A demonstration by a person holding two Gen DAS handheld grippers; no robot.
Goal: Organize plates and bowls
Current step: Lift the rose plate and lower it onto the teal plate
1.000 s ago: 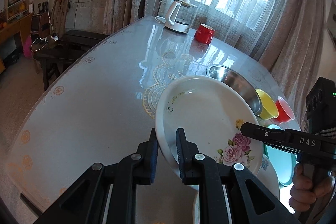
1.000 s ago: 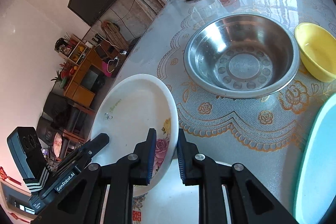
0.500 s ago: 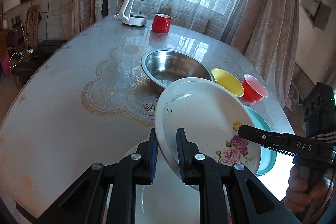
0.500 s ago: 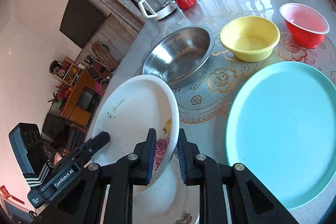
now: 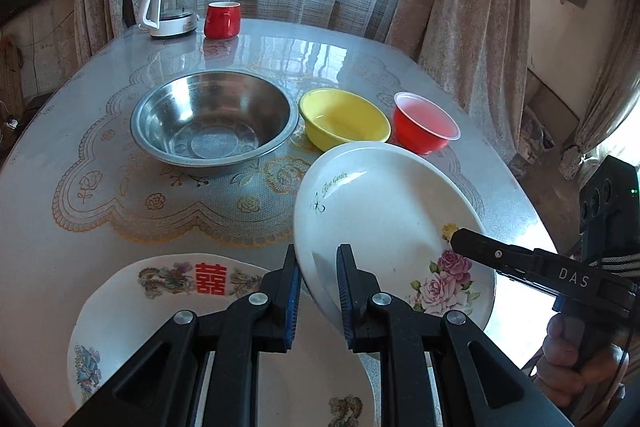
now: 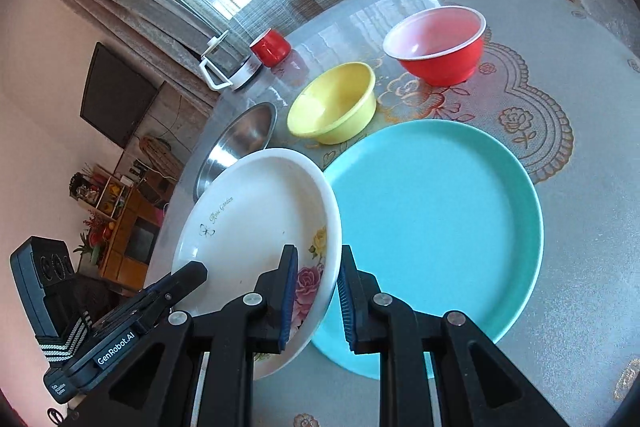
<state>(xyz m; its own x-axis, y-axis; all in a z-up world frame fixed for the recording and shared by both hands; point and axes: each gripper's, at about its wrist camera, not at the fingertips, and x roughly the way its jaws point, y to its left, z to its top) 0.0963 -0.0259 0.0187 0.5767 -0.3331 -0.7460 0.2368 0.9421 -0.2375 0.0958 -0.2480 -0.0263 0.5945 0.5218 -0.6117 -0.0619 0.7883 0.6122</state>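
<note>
A white rose-patterned plate (image 5: pixel 384 211) (image 6: pixel 256 227) hangs tilted above the table, gripped on opposite rims. My left gripper (image 5: pixel 318 287) is shut on its near-left rim. My right gripper (image 6: pixel 318 287) is shut on its rim at the rose print, and its fingers (image 5: pixel 480 251) show from the side in the left wrist view. Below and to the left lies a white plate with a red character (image 5: pixel 160 307). A teal plate (image 6: pixel 436 227) lies flat just right of the held plate. Behind stand a steel bowl (image 5: pixel 214 121), a yellow bowl (image 5: pixel 344 119) and a red bowl (image 5: pixel 424 123).
A glass kettle (image 5: pixel 170 7) and a red mug (image 5: pixel 222 19) stand at the table's far edge by the curtained window. A hand (image 5: pixel 576 363) holds the right gripper's handle at the lower right. The table edge (image 5: pixel 532 211) curves away on the right.
Both grippers have carried the rose plate sideways to the right across the table. The red-character plate has come into view below, and the teal plate now lies right beside the held plate.
</note>
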